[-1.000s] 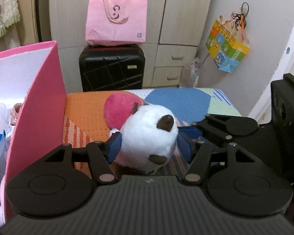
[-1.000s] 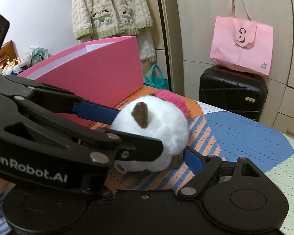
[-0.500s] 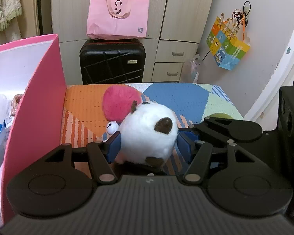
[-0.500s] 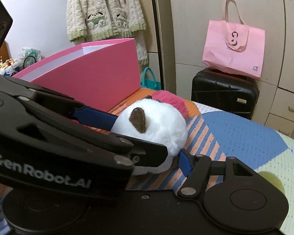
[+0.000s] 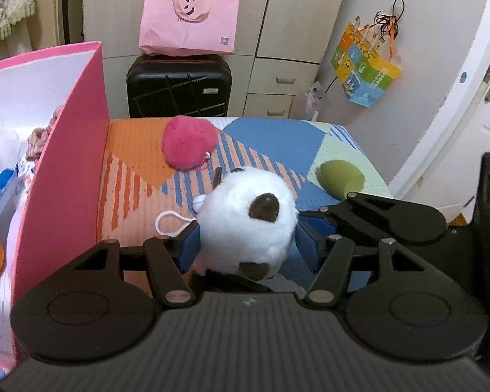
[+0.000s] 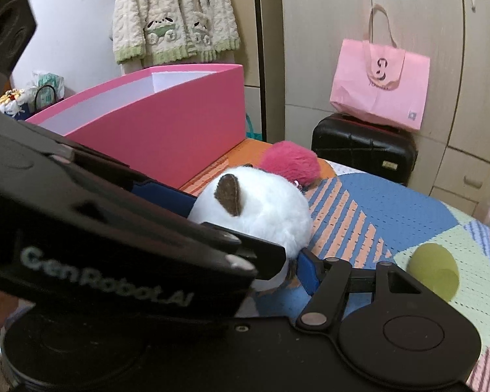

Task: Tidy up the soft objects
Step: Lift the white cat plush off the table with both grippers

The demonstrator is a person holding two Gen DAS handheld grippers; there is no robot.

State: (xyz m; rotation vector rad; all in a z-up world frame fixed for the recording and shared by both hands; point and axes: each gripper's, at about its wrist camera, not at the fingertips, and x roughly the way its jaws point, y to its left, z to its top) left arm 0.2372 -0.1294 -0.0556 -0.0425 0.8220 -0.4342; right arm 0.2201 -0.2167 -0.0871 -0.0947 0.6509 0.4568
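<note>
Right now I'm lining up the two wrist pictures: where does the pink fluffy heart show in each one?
Left wrist view: the pink fluffy heart lies upper centre on the patterned mat, beyond the white plush toy.
Right wrist view: the heart sits just above centre, behind the plush toy, beside the pink box.
Shared landmark: the black suitcase under the pink bag.
</note>
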